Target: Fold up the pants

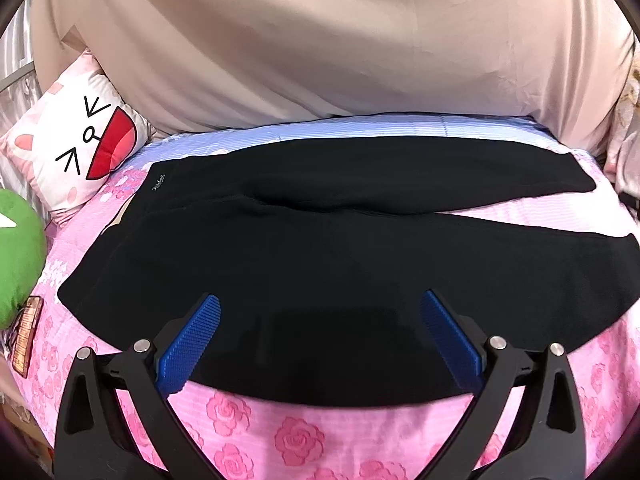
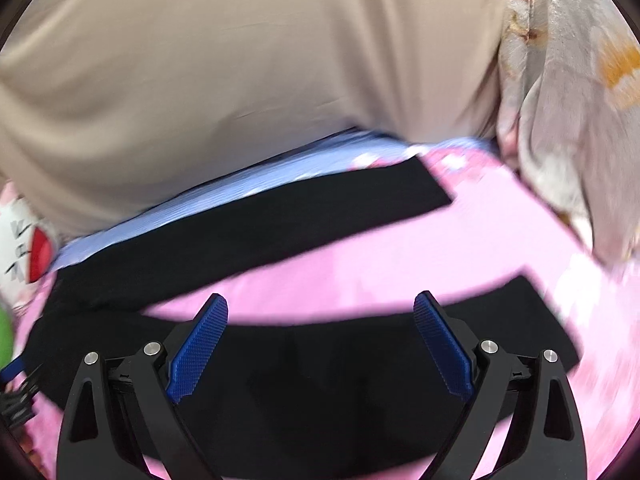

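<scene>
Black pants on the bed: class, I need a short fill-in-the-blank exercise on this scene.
1. The black pants lie spread flat on a pink bedsheet printed with ____.
2. Both the left tool and the right tool have their jaws ____.
3. The green plush sits beside a ____ pillow.

Missing words: roses; open; cartoon-face

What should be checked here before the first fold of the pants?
1. Pants lie flat on the bed: ok.
2. Legs spread apart, not yet stacked: ok.
3. Left claw open over the near leg: ok.
4. Right claw open over the near leg: ok.
5. Near cuff free of clutter: ok.
6. Pillow clear of the waistband: ok.
</scene>
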